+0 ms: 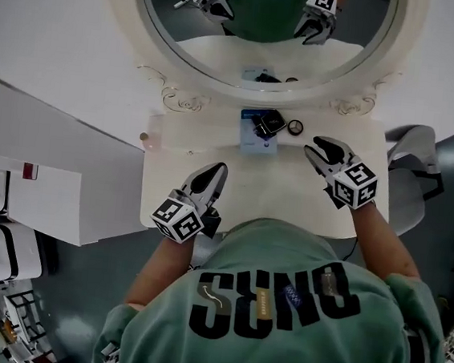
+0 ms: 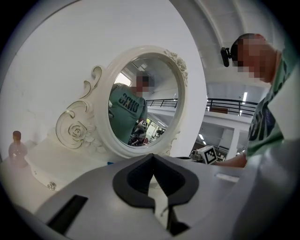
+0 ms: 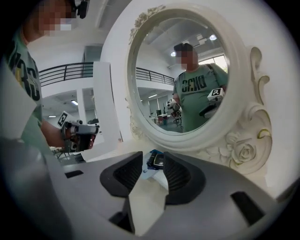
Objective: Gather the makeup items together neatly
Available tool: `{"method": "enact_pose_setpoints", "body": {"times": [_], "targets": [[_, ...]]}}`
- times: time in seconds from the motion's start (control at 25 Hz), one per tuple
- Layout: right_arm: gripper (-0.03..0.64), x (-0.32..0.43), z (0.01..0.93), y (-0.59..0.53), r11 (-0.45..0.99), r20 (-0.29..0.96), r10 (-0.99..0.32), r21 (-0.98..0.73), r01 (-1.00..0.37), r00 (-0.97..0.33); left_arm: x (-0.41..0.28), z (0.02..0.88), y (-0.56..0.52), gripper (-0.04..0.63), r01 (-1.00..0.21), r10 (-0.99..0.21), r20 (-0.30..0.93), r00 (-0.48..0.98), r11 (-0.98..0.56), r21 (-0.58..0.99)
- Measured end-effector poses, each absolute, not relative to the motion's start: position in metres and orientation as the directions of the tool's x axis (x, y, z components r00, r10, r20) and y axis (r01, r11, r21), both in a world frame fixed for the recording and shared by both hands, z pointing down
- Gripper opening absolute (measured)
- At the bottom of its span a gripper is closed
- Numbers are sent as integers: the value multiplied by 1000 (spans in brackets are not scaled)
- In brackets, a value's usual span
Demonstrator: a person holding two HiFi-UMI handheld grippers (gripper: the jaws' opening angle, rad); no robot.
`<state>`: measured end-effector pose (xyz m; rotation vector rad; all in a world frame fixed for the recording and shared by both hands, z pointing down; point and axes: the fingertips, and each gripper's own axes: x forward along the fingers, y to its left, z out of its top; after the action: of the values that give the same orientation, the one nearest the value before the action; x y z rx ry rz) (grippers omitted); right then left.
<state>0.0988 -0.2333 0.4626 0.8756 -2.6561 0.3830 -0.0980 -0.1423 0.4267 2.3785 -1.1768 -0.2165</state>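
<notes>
On the white vanity table (image 1: 278,192), just below the mirror, lies a pale blue box (image 1: 257,139) with a black compact (image 1: 268,123) on it. A small round pot (image 1: 295,127) sits right beside them. My right gripper (image 1: 313,145) hovers just right of this cluster, open, with nothing between its pads. In the right gripper view the black compact (image 3: 159,162) shows beyond the right gripper (image 3: 153,155). My left gripper (image 1: 218,170) is shut and empty over the table's front left. In its own view the left gripper (image 2: 152,157) has its jaws meeting at the tip.
A small pinkish bottle (image 1: 144,137) stands at the table's far left edge, with the same bottle (image 2: 17,149) in the left gripper view and a tiny sparkly item (image 2: 51,186) near it. The oval ornate mirror (image 1: 267,28) rises behind. A chair (image 1: 410,168) is at the right.
</notes>
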Motion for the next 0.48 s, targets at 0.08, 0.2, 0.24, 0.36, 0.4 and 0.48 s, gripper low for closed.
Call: {"method": "enact_pose_setpoints", "body": {"times": [0.08,0.2,0.24,0.36,0.4,0.48], "targets": [[150,90,484,-254,782,427,-517,-116,-612,-741,-98,434,-151,0,-707,-780,78,621,-515,484],[223,82,523,-286,774,514,-509,-77,-629,-690,-99,443,-163,0,-703,-770,93,631,-517,489],[241,80,536,-295,769,540,-505,-72,-636,-673,-99,446,-165,0,-701,-766,100,635,-518,489],[273,74,568,-312,760,599,-487,-68,-646,-636,-101,455,-168,0,-697,-753,117,647,-523,491],[273,73,576,-316,759,611,-482,-68,-648,-628,-102,458,-169,0,-696,-750,123,650,-523,492],[273,72,587,-323,749,627,-481,-70,-659,-613,-104,464,-170,0,-695,-745,133,654,-522,495]]}}
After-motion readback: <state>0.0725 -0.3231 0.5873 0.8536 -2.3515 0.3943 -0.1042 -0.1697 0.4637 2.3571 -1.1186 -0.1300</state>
